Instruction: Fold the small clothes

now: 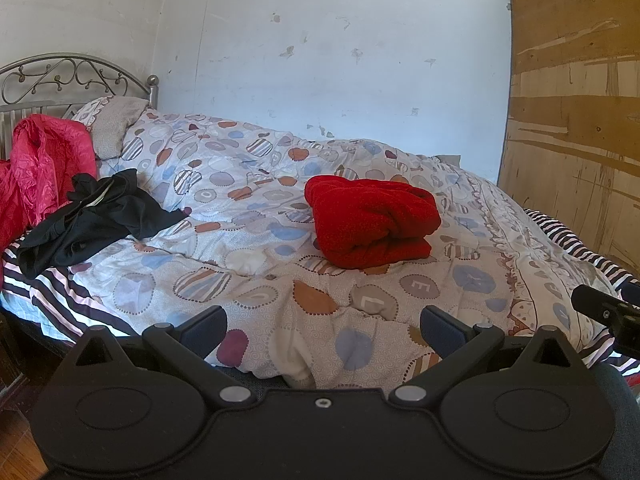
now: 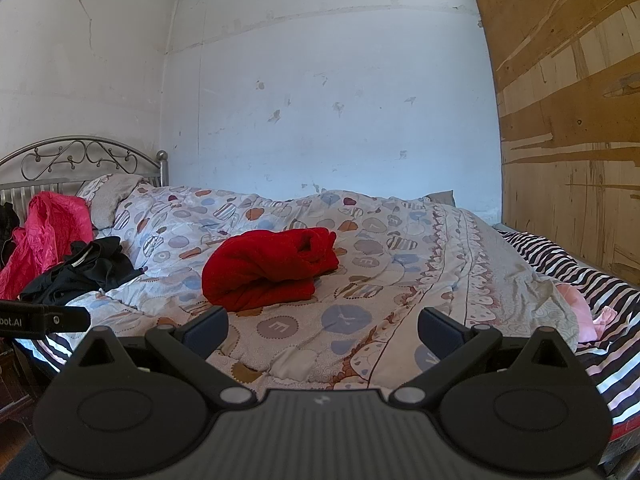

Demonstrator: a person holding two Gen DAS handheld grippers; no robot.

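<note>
A red fleece garment point(image 1: 370, 222) lies folded in a thick bundle on the patterned quilt point(image 1: 248, 184) in the middle of the bed; it also shows in the right wrist view point(image 2: 268, 276). A crumpled black garment point(image 1: 96, 218) lies at the bed's left side point(image 2: 84, 274). My left gripper point(image 1: 323, 326) is open and empty, held back over the bed's near edge. My right gripper point(image 2: 323, 326) is open and empty, also short of the red bundle. Part of the right gripper shows at the right edge of the left wrist view point(image 1: 608, 312).
A bright pink jacket point(image 1: 40, 176) hangs by the metal headboard point(image 1: 60, 76) at left. A pillow point(image 1: 116, 128) lies at the bed's head. A striped sheet point(image 2: 592, 280) shows at the bed's edges, with a pale pink cloth point(image 2: 580, 312) at right. A wooden board point(image 2: 568, 120) stands at right.
</note>
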